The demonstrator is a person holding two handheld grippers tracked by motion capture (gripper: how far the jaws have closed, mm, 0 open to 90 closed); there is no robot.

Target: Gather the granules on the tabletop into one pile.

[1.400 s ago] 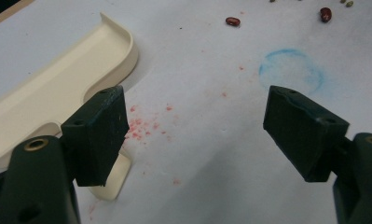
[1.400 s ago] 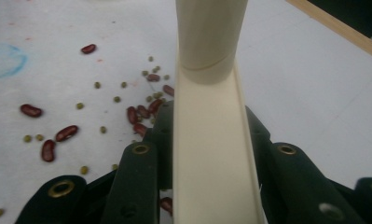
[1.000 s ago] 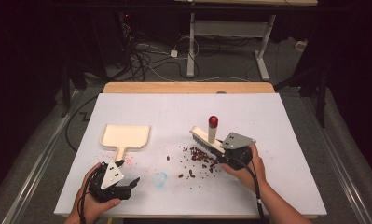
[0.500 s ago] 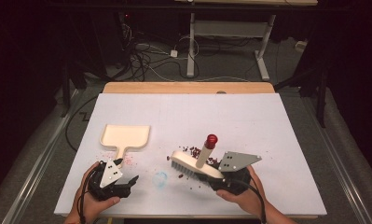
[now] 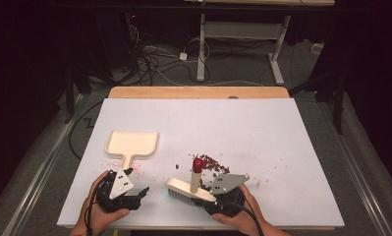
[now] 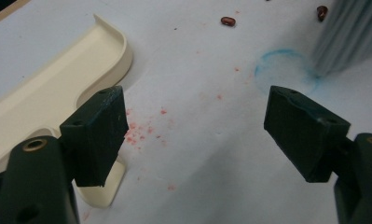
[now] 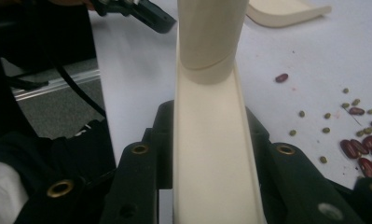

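The right gripper [image 5: 222, 197], clamped on the brush [image 5: 189, 188], has pulled it back toward the near edge, leaving the beans [image 5: 212, 164] behind (stroke likely resetting). The left gripper [image 5: 134, 192] waits open beside the dustpan [image 5: 132, 145], not yet holding it.

High view looks down; both close tongs views share the dustpan [image 6: 44, 93] (cream).

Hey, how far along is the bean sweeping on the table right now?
Early still. Done: the right tongs are shut on the brush. In hand: the brush sits at the near edge of the beans, which lie scattered on the table. Left: the dustpan holds no beans and lies ungripped, with the left tongs open by its handle.
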